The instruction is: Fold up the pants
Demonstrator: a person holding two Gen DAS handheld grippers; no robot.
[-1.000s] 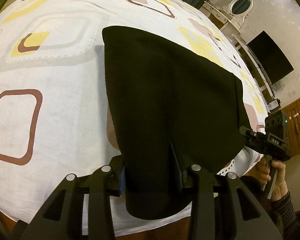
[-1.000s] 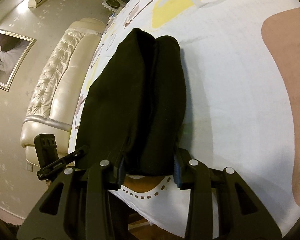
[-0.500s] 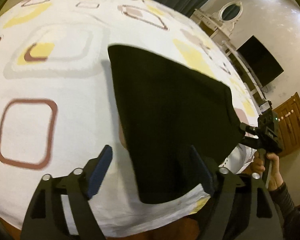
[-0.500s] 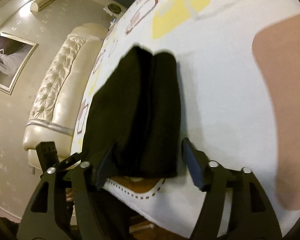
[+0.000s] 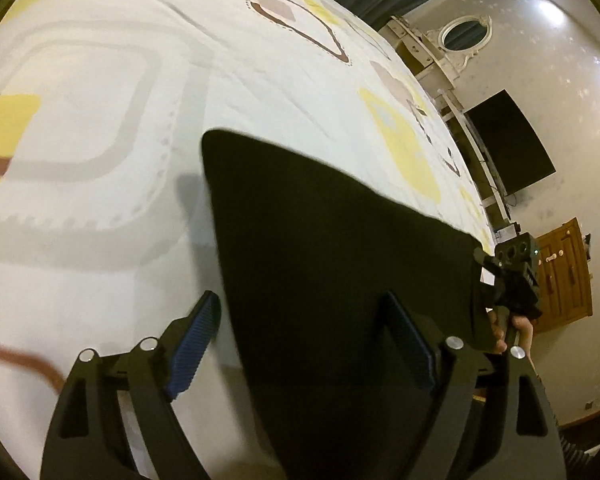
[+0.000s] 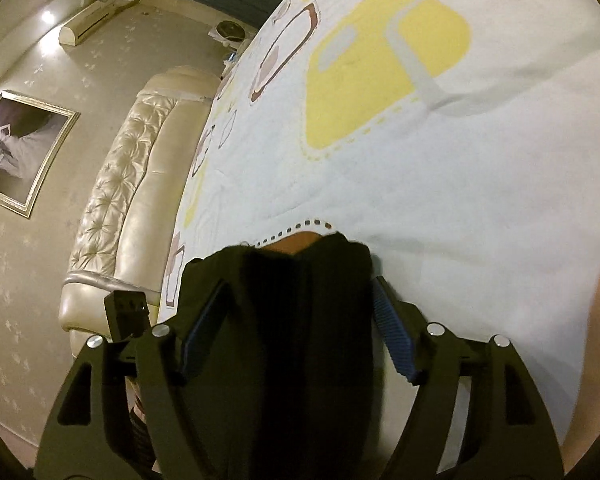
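Note:
The black pants lie folded into a dark slab on the patterned bedspread. My left gripper is open, its blue-padded fingers spread either side of the pants' near end, not pinching it. In the right wrist view the pants fill the space between the fingers of my right gripper, which is open too. The right gripper also shows in the left wrist view at the pants' far right corner, held by a hand.
The white bedspread with yellow and brown squares stretches beyond the pants. A cream tufted headboard stands at the left. A dresser with an oval mirror, a dark TV and a wooden cabinet stand beyond the bed.
Both grippers were shut on the pants' near edge one second ago. They opened, let the pants go and have pulled back and tilted since.

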